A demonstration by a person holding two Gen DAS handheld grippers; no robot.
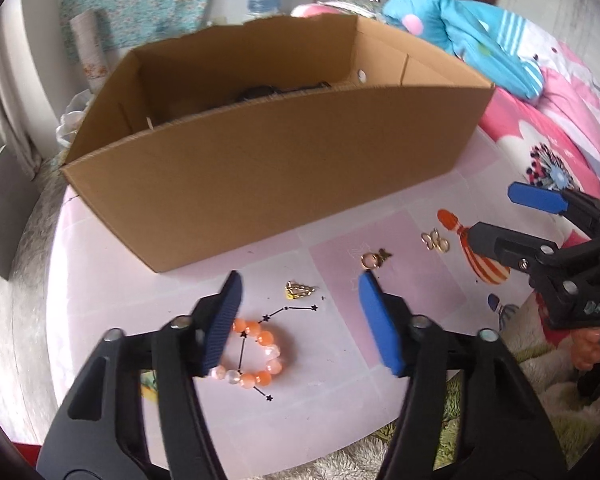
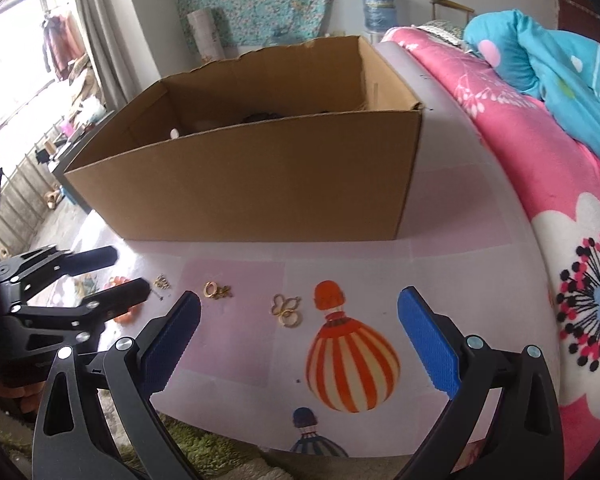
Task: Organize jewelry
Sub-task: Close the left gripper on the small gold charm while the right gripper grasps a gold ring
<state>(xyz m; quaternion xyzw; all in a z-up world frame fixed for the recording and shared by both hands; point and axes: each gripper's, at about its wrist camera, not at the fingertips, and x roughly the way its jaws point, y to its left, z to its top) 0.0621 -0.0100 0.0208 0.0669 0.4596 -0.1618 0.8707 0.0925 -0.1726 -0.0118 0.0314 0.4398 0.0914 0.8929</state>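
Left claw (image 1: pixel 300 320) half hides orange bead bracelet (image 1: pixel 256 354); box (image 1: pixel 260 184) contents unclear.

Beaded bracelet (image 1: pixel 256 354): orange and white being shown.
Cardboard box (image 1: pixel 284 168): plain brown being shown.
Printed balloon (image 2: pixel 350 360): orange-cream stripes being displayed.

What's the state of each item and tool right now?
Cardboard box: open-topped, upright on the table, dark items inside.
Orange bead bracelet: flat on the table, between the left tool's pads, ungripped.
Gold rings: loose on the table, untouched.
Gold chain piece: loose heap on the table.
Left tool: open.
Right tool: open, empty.
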